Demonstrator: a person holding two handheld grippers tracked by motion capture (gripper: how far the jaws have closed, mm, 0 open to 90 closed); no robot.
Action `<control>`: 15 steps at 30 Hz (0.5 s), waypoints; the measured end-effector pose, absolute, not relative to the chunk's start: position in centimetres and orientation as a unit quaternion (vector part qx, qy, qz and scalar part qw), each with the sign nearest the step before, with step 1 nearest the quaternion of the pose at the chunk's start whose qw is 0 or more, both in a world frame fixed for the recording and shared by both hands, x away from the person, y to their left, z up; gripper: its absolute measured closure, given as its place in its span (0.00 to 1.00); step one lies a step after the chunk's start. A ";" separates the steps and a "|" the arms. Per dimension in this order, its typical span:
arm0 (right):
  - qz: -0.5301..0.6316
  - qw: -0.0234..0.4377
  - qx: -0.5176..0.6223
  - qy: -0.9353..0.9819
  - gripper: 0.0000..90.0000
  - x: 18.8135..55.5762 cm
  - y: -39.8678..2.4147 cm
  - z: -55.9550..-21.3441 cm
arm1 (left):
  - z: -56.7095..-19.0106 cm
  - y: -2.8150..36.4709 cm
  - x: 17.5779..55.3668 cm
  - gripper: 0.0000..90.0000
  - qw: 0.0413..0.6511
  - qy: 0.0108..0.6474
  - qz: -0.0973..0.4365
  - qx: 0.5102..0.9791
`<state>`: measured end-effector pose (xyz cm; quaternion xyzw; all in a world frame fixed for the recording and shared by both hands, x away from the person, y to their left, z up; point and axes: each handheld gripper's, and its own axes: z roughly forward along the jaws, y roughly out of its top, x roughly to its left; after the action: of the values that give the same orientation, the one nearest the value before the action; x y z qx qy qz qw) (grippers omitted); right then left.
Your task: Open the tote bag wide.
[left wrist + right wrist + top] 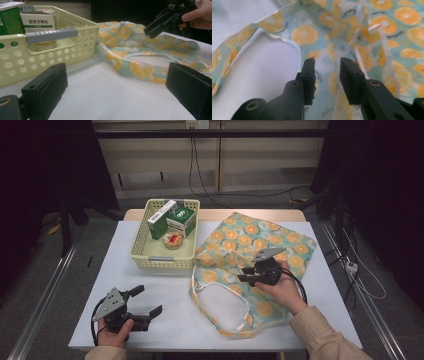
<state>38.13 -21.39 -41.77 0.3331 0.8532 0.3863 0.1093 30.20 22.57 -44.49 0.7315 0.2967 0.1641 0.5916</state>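
The orange-print bag is laid flat at centre-right of the high view, beside the basket. The right gripper is held over its mouth, jaws narrowed with nothing pinched, presumably to take the rim. The left gripper is parked lower left, jaws wide and empty.
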 end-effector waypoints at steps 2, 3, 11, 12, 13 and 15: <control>0.368 0.113 0.337 0.859 0.76 38.3 -21.5 -42.4 | -44.5 22.5 30.2 0.04 0.593 0.298 0.163 0.730; 0.363 0.111 0.339 0.861 0.82 38.4 -21.7 -42.7 | -44.5 22.6 30.2 0.04 0.593 0.298 0.163 0.730; 0.382 0.098 0.371 0.841 1.00 39.4 -23.8 -43.1 | -44.5 22.6 30.2 0.04 0.593 0.301 0.163 0.729; 0.385 0.102 0.376 0.836 1.00 39.5 -24.1 -42.9 | -44.5 22.6 30.2 0.04 0.593 0.301 0.163 0.729; 0.386 0.104 0.379 0.834 1.00 39.7 -24.4 -42.7 | -44.6 22.6 30.2 0.04 0.592 0.300 0.163 0.731; 0.383 0.116 0.388 0.830 1.00 40.2 -25.2 -42.7 | -44.6 22.6 30.2 0.04 0.592 0.301 0.163 0.730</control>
<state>40.16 -25.20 -42.67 0.3878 0.8303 0.3833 0.1157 30.24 22.63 -44.56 0.7301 0.3005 0.1629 0.5917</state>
